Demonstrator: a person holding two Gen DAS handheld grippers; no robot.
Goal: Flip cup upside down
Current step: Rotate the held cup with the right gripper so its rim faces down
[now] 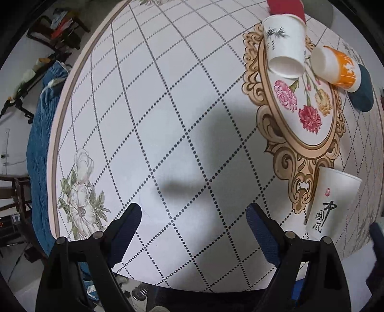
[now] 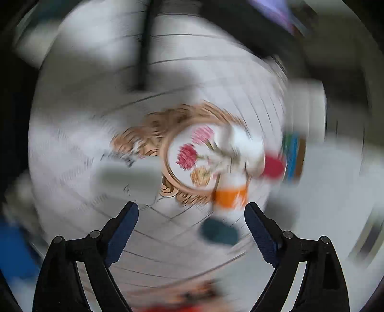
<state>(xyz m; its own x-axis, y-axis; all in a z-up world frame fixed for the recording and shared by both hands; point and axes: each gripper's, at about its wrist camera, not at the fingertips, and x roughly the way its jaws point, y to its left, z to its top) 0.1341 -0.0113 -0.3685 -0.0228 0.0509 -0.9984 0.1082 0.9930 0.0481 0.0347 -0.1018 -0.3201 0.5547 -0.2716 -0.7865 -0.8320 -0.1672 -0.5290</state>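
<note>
Cups are the business here, five of them standing on the round table [image 1: 168,120] with its dotted diamond-pattern cloth, all grouped around the gold-scrolled oval flower medallion [image 1: 302,115] printed on it. Largest in view, the white paper cup with black calligraphy [image 1: 328,204] stands at the medallion's near end with its wide mouth on the cloth, so it appears already inverted. At the far end, the white paper cup with a bamboo sketch [image 1: 284,45] likewise looks turned over, narrow base uppermost. Just beside it, the orange-and-white paper cup [image 1: 336,66] also seems upside down. A red cup [image 1: 285,8] behind and a dark teal cup [image 1: 362,91] to the medallion's right are too cropped to judge.

Left gripper [image 1: 194,216] hovers over bare cloth, fingers wide apart, holding nothing. Right gripper [image 2: 192,216] also has its fingers spread and empty; its view is badly motion-blurred. Judging by this, most flipping looks finished.
</note>
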